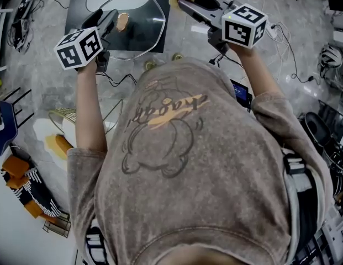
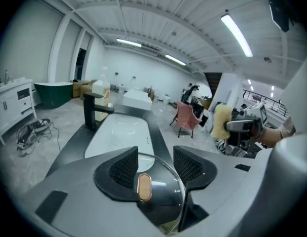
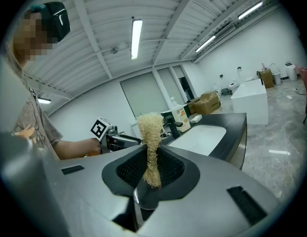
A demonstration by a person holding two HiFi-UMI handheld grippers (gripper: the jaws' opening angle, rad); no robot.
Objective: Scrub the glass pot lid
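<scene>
Glass pot lid (image 2: 165,191) sits between the pads of the left gripper (image 2: 155,154). Its copper-coloured knob (image 2: 144,187) lies in the gap, closer to the left-hand pad. The jaws stand fairly wide around it. The exact contact is hard to make out, but the lid hangs clear of the counter (image 1: 77,15), so I judge it gripped and carried. Across from it, the right gripper (image 3: 151,168) has its jaws pressed onto the lower end of a pale, fibrous scrubber (image 3: 150,132), whose upper end sticks up past the tips.

Further out, the lid is raised in front of the person, over the near edge of the dark counter and its white sink (image 2: 118,132), with a black faucet (image 2: 91,110) behind. In the head view the scrubber is near the lid's far right edge but apart from it. No fibre touches glass.

The step in hand looks like the set-up for scrubbing: lid presented, scrubber ready. The next move calls for bringing the scrubber onto the glass and rubbing with some pressure. The left gripper has to hold firm meanwhile, because smooth glass held near the knob could twist or slip.

The lid itself is clear, gently domed glass with a thin rim, and the sink shows through it. I cannot tell whether it carries any dirt or suds.
</scene>
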